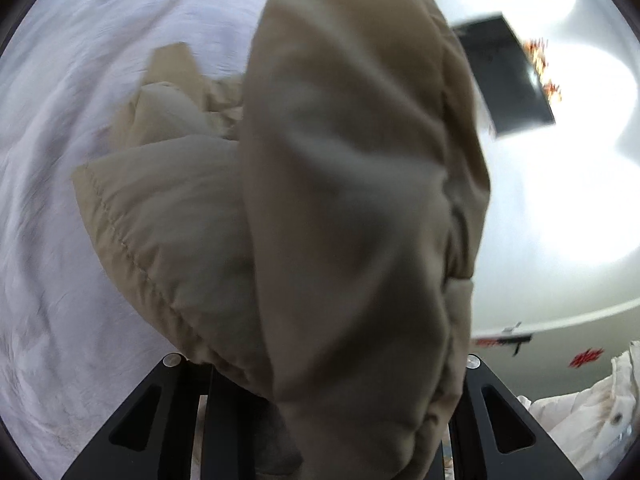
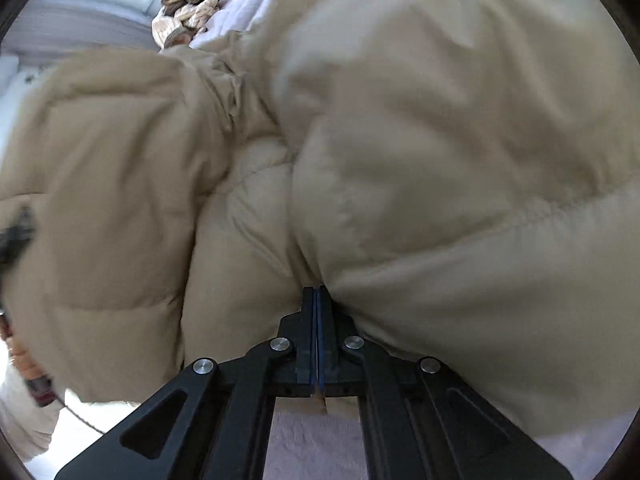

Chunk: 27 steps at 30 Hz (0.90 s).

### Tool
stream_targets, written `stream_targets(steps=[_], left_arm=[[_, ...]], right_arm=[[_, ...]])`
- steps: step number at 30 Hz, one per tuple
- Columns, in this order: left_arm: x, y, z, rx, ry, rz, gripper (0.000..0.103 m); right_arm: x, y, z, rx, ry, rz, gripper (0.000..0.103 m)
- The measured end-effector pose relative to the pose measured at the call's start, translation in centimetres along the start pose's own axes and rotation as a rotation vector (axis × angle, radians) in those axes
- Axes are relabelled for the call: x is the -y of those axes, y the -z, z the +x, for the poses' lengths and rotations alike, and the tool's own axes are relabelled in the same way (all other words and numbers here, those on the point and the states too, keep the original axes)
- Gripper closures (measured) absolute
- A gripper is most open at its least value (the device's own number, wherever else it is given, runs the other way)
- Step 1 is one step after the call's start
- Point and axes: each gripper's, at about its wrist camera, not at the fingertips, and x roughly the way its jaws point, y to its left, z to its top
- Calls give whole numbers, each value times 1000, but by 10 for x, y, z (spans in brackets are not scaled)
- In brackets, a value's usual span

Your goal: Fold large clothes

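A beige puffer jacket (image 1: pixel 340 200) fills the left wrist view, hanging over the white bedsheet (image 1: pixel 60 160). It drapes over my left gripper (image 1: pixel 320 400); only the black arms show at the bottom, wide apart, and the fingertips are hidden by fabric. In the right wrist view the same jacket (image 2: pixel 400 140) fills the frame in bulging quilted folds. My right gripper (image 2: pixel 318 292) is shut, its black fingers pressed together on a pinch of the jacket's fabric.
A dark wall-mounted screen (image 1: pixel 508 76) and bright lamps are at the right of the left wrist view. A white garment (image 1: pixel 592 420) lies bottom right. A patterned knit item (image 2: pixel 188 4) lies on the bed at top left of the right wrist view.
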Motion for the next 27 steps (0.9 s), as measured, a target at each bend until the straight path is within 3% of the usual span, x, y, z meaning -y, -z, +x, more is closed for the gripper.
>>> stream_targets(steps=[6,8,10,11,16,19,21,27], left_arm=[[77,-50,78,-143,-27,102,71],[90,-58,100,-182,-9,122,56],[103,-68,128,-218,20,126,49],[106,-71,136,-229,34,124,44],[118,-85,170,-212,60,82,44],[124,-86,185,-187,46,97,42],[127,-68,187,-168,36,123,34],[155,-35,204,-79,-80,219,33]], right_arm=[[32,1,5,29,-194,96,103],[39,1,6,44,-253,120,103],[47,2,4,59,-315,148,103],[54,6,0,65,-338,162,103],[75,20,-31,117,-433,240,103],[91,33,-56,154,-443,285,103],[101,41,-76,181,-424,293,103],[120,59,-136,267,-338,295,103]])
